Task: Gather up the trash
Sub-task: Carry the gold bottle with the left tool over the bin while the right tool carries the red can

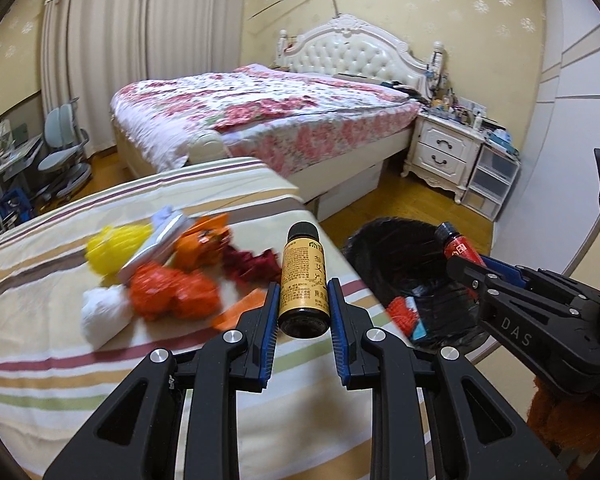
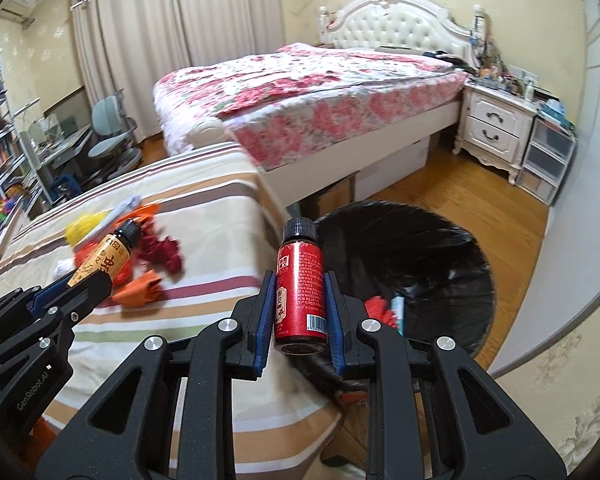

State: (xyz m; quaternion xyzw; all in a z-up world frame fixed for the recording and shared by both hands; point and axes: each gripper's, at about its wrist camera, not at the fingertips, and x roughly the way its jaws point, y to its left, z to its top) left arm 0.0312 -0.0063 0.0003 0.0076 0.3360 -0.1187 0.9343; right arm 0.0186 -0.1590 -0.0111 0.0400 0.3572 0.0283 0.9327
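My left gripper (image 1: 303, 294) is shut on a small bottle with a yellow label (image 1: 302, 280) and holds it above the edge of the striped table (image 1: 52, 344). My right gripper (image 2: 299, 294) is shut on a small bottle with a red label (image 2: 300, 280) and holds it at the near rim of the black-lined trash bin (image 2: 452, 256). The bin (image 1: 384, 256) holds red and blue scraps. Each gripper shows in the other's view: the right one (image 1: 466, 262) and the left one (image 2: 96, 276). Crumpled orange wrappers (image 1: 172, 292), a yellow net (image 1: 114, 248), a white wad (image 1: 100, 312) and dark red scraps (image 1: 252, 264) lie on the table.
A bed with a floral cover (image 1: 260, 116) stands behind the table. A white nightstand (image 1: 444, 148) and plastic drawers (image 1: 490, 180) are at the right wall. Office chairs (image 1: 62, 148) and shelves stand at the far left. The floor is wood (image 2: 472, 196).
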